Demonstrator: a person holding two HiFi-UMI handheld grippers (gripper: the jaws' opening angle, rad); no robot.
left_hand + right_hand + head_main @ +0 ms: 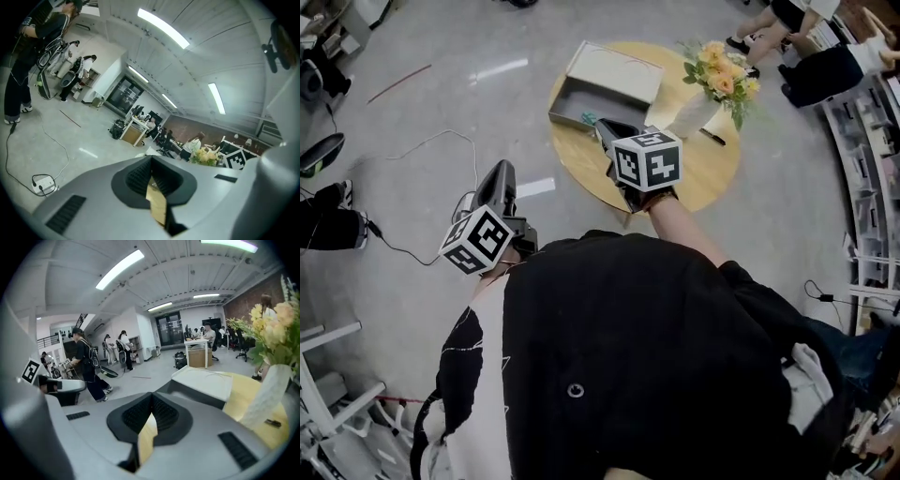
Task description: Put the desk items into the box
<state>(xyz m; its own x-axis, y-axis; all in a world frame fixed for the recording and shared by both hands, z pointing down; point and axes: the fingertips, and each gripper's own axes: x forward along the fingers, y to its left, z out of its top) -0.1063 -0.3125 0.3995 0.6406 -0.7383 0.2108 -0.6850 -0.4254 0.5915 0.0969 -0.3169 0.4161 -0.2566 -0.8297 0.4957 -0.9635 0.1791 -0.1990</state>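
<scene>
Head view: the right hand-held gripper [604,127] is being held closed and empty beside the open box [581,98] on the round surface [712,178]. The left hand-held gripper [502,169], likewise closed, is being held over the floor. A dark item [713,138] right of the box probably awaits collection, which calls for the jaws to be reopened.

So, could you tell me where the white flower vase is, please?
In the head view the white vase stands at the right of the round wooden table, beside the open grey box.
</scene>
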